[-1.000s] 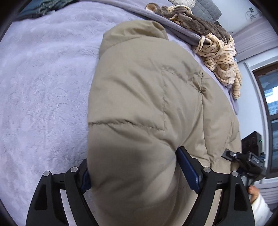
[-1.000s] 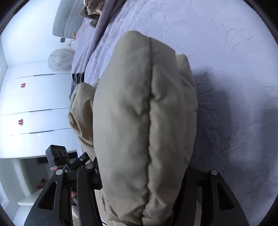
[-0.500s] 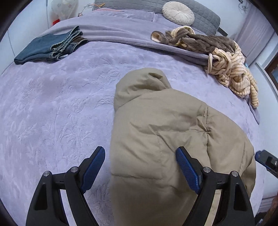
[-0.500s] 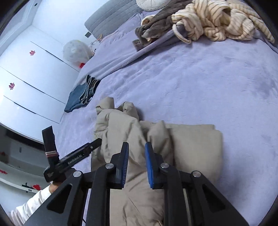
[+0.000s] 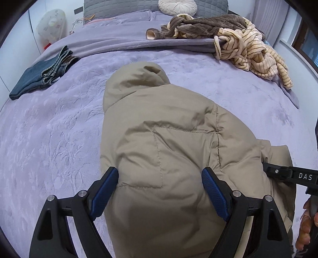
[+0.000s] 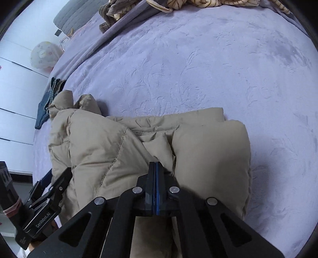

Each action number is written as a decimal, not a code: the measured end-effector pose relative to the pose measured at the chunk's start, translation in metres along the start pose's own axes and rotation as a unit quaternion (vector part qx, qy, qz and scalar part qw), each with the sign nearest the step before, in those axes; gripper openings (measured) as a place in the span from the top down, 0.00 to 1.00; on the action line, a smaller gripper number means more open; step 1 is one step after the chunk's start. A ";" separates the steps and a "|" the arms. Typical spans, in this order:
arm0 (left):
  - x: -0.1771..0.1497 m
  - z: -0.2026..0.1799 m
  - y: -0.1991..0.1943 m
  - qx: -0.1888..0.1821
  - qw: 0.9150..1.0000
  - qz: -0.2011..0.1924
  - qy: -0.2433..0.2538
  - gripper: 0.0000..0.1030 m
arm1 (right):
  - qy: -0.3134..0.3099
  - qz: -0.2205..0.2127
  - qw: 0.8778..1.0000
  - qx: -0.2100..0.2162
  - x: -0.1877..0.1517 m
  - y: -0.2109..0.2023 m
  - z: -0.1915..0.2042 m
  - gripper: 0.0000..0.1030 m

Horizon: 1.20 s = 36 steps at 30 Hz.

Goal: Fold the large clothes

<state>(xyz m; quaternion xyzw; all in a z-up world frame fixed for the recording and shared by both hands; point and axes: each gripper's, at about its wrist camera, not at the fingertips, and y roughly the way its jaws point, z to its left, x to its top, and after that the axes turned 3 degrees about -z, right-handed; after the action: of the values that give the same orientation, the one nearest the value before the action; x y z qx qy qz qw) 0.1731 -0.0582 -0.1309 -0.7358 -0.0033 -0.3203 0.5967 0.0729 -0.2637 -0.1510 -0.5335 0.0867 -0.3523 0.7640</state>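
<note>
We see the bed (image 5: 59, 139) first, its lavender embossed cover filling most of both views. On it lies the beige puffer jacket (image 5: 169, 139), bunched in a thick folded mound that runs from the centre of the left wrist frame down to its bottom edge; in the right wrist frame it spreads across the lower half, with one padded block at lower right and crumpled folds toward the left.

Along the top of the left wrist frame we find a grey quilted headboard (image 5: 119, 6) and a round cream cushion (image 5: 177, 7). A heap of brown and striped cream clothes (image 5: 228, 37) lies at upper right, and folded blue jeans (image 5: 39, 77) sit at upper left, well apart from the jacket. A pale round bag (image 5: 50, 24) stands at the far upper left, beside the bed.

The left gripper (image 5: 160, 190) holds its blue pads wide, one on each side of the jacket's mound; we cannot tell for sure whether they press the fabric or merely flank it. The right gripper (image 6: 156, 168) has its fingers closed flat together with nothing visible between them, their tip just at a crease of the jacket. At the lower right edge of the left wrist frame, a hand (image 5: 306, 230) shows part of its fingers.
</note>
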 end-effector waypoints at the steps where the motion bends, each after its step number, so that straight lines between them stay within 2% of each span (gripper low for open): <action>1: -0.001 0.003 -0.004 0.001 1.000 0.005 -0.004 0.16 | -0.004 0.001 1.000 0.008 -0.001 -0.005 -0.001 1.00; 6: -0.018 0.018 -0.030 0.013 1.000 0.019 -0.004 0.16 | -0.044 -0.003 0.999 0.030 -0.017 -0.035 0.015 0.97; 8: -0.030 0.022 -0.040 0.013 1.000 0.025 -0.009 0.05 | -0.053 0.000 0.998 0.035 -0.029 -0.045 0.019 0.97; 10: -0.040 0.026 -0.050 0.019 0.999 0.024 -0.014 0.00 | -0.060 0.006 0.998 0.032 -0.042 -0.050 0.023 0.97; 18: -0.079 0.033 -0.073 0.024 0.998 0.048 -0.030 0.00 | -0.067 0.016 0.997 0.020 -0.085 -0.069 0.029 0.97; 21: -0.091 0.035 -0.078 0.032 0.997 0.060 -0.032 0.00 | -0.077 0.037 0.996 0.005 -0.103 -0.063 0.030 0.97; 27: -0.105 0.050 -0.090 0.049 0.995 0.072 -0.052 0.00 | -0.041 0.070 0.996 -0.022 -0.130 -0.048 0.012 0.97; 30: -0.111 0.053 -0.097 0.054 0.995 0.074 -0.041 0.00 | -0.033 0.067 0.997 -0.026 -0.135 -0.055 0.009 0.96; 36: -0.119 0.055 -0.110 0.038 0.996 0.078 -0.023 0.00 | -0.024 0.050 0.998 -0.037 -0.141 -0.073 0.011 0.96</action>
<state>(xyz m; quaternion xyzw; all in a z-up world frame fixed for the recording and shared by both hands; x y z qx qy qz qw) 0.0619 0.0666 -0.0956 -0.7174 0.0281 -0.2557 0.6474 -0.0579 -0.1793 -0.1171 -0.5650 0.1079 -0.2970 0.7622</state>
